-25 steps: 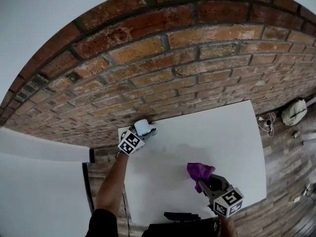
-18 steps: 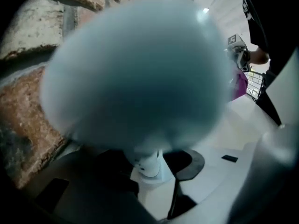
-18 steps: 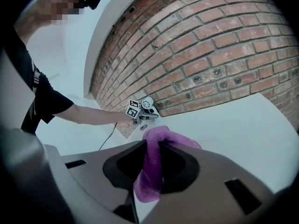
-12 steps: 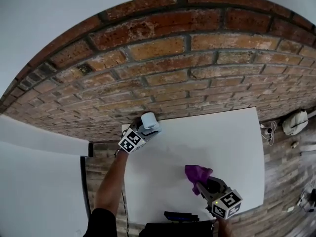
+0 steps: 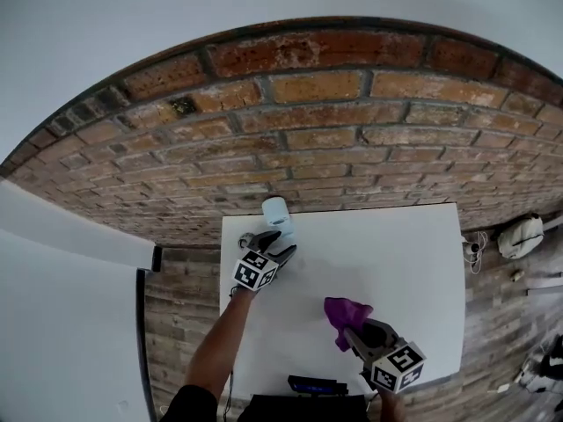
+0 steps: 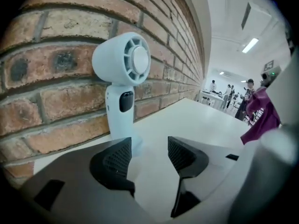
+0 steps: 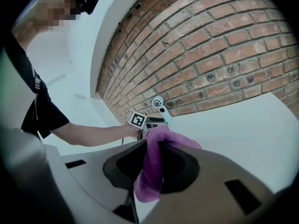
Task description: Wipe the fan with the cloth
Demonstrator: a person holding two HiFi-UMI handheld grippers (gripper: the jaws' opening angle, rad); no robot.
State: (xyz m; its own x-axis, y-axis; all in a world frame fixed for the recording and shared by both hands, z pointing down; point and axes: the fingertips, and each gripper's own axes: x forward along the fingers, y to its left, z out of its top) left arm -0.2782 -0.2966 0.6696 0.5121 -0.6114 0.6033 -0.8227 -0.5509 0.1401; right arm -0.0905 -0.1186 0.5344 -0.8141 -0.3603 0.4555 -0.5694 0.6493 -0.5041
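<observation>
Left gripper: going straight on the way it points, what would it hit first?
Probably the white fan, standing on the table just ahead, brick wall behind it; depth is hard to judge. The jaws of the left gripper have just been opening, nothing between them.

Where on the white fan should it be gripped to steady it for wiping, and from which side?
Likely best by the upright stem of the fan, below its round head: the stem is narrow and straight-sided, the head wide and grilled. Come from the open table side, since the brick wall stands close behind.
</observation>
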